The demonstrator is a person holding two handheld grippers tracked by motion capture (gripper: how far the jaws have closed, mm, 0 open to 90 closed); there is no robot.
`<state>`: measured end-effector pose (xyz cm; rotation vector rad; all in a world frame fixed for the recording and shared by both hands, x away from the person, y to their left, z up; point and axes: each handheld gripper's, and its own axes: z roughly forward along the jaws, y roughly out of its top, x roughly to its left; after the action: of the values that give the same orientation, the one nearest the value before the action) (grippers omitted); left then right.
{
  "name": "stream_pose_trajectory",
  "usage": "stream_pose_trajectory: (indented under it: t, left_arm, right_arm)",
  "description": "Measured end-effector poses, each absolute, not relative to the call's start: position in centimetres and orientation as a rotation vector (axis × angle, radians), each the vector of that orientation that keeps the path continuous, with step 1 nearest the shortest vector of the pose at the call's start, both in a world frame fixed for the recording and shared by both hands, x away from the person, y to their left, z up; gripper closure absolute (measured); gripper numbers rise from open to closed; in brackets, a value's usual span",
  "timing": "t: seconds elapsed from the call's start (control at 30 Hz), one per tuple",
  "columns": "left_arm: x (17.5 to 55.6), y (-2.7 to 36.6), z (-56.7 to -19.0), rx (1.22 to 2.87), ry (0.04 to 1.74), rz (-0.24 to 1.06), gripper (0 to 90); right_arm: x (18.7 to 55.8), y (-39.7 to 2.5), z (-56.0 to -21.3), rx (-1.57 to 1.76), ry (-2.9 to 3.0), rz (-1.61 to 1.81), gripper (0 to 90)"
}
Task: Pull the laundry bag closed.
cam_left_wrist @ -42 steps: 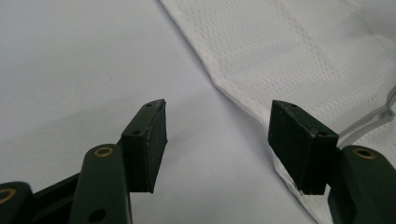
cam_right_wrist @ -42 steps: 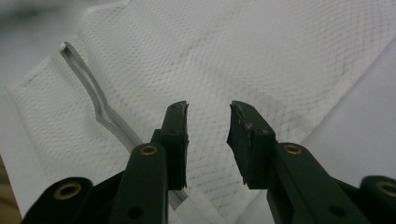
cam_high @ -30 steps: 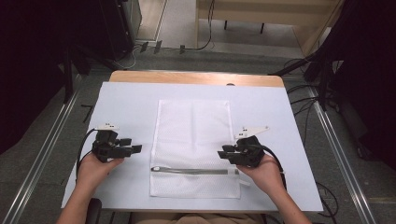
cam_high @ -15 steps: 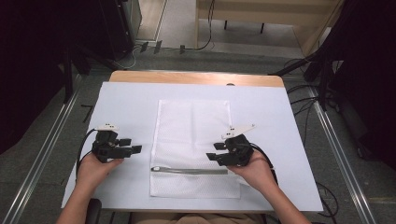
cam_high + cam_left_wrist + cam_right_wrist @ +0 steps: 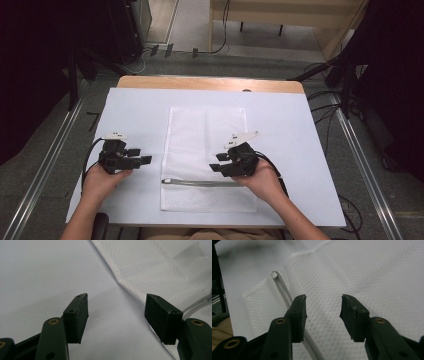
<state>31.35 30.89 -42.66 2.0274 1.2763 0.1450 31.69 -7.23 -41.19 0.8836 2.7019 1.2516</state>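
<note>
While both the left gripper (image 5: pixel 142 156) and right gripper (image 5: pixel 219 162) hang released, the soft, light cloth (image 5: pixel 207 150) lies mid-frame, its clear, probably slippery tube (image 5: pixel 200 183) best pinched near an end.

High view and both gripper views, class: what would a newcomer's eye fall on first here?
The white mesh cloth lies flat mid-table on the pale sheet, with a clear tube across its near end. The right gripper hovers open over the cloth beside the tube; the left gripper sits open just off the cloth's left edge.
</note>
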Motion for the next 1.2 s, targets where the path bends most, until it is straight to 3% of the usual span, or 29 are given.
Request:
stream_pose_trajectory:
  t: [1.2]
  left_arm:
    - [31.4,31.1,-42.6,2.029,1.279,0.165,36.3]
  right_arm:
    - [31.1,0.5,-42.9,0.724,2.854,1.275,76.1]
